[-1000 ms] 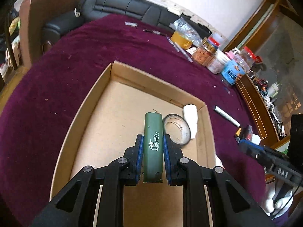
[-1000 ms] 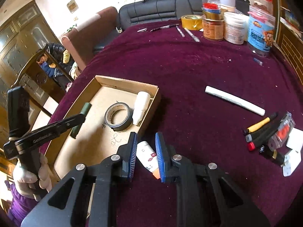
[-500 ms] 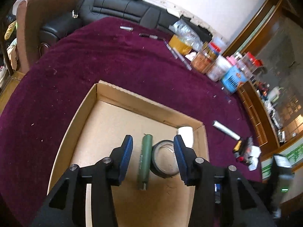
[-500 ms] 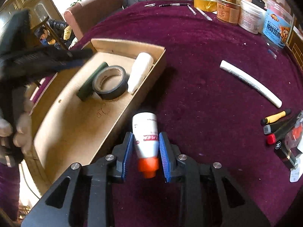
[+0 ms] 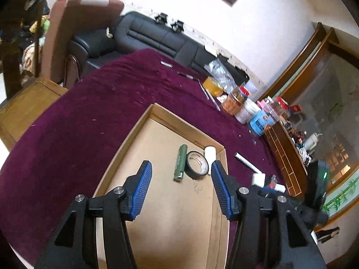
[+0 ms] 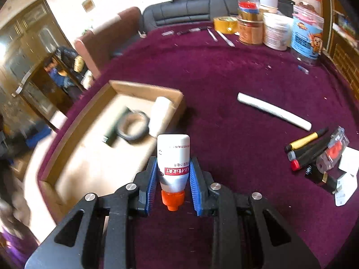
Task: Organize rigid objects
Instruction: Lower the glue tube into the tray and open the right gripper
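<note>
A shallow cardboard box [image 5: 139,132] [image 6: 143,88] lies on the purple tablecloth. Inside it, a green tube [image 5: 180,162], a roll of black tape [image 5: 197,163] and a white cylinder [image 5: 210,154] lie side by side near the far right corner. My left gripper [image 5: 180,174] hovers above the box floor, its jaws opening, with nothing between them. My right gripper [image 6: 172,170] is shut on a white glue bottle [image 6: 173,159] with a red label and orange cap, lifted beside the box's right wall.
A white stick [image 6: 273,111], markers [image 6: 305,144], a tape dispenser [image 6: 332,154] and white tags lie right of the box. Jars [image 6: 278,31], a yellow tape roll [image 6: 225,24] and pens [image 6: 221,35] line the far table edge. A black sofa and brown chair stand behind.
My left gripper let go of the green tube in the box, opened wide, then rose and drew back. My right gripper closed on the glue bottle and lifted it off the cloth.
</note>
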Demonstrator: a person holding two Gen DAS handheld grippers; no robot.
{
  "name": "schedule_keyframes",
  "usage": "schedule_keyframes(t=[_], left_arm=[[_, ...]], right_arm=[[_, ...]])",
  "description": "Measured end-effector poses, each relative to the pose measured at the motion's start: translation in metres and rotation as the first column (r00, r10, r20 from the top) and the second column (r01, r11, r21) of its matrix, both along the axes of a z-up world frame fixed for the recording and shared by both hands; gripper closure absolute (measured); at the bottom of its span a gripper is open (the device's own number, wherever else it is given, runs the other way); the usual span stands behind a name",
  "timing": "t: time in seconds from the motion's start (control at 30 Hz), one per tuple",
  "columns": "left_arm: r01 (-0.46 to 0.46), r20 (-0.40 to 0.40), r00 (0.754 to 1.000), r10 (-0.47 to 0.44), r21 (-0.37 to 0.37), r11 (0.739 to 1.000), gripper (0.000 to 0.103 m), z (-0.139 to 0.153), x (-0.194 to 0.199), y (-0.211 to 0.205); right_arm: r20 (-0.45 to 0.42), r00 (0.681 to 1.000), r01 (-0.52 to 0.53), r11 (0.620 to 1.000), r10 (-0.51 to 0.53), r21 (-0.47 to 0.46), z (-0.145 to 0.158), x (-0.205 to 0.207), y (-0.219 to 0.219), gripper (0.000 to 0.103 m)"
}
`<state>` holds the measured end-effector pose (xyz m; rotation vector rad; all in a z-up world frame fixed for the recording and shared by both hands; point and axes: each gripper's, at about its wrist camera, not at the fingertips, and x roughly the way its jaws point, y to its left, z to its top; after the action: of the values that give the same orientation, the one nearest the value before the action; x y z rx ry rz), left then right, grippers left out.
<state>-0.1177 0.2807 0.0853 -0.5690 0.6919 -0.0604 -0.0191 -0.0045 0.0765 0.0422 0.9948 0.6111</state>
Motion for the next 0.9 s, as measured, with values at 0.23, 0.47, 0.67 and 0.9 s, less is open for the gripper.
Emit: schedule_keyframes(t=[0.23,0.47,0.67,0.9], left_arm=[[-0.03,0.048,0.998,0.03,0.002,1.0,0.048,-0.007,-0.031,-0.003],[-0.028,0.037,0.999,0.028,0.002,1.0,0.048,-0.014,-0.039,0.008],[-0.049,0.04,0.998,0.05,-0.007,0.999,0.046,-0.017,-0.041,0.021],[-0.052,0.028,0.998,0.053,-0.017,0.998,0.043,-0.021,-0.043,0.021]], right_arm=[[-0.197,0.975,-0.079,0.987,0.106,0.139,-0.014,0.027,0.075,0.078],[-0.259,0.961,-0.067,0.992,0.093,0.108,-0.037,0.06,0.147,0.078],[-0.279,0.96,-0.018,0.999,0.03,0.048,-0.051,0.075,0.156,0.077],[-0.234,0.972,-0.002,0.998,0.019,0.069,-0.032,0.071,0.13,0.076]])
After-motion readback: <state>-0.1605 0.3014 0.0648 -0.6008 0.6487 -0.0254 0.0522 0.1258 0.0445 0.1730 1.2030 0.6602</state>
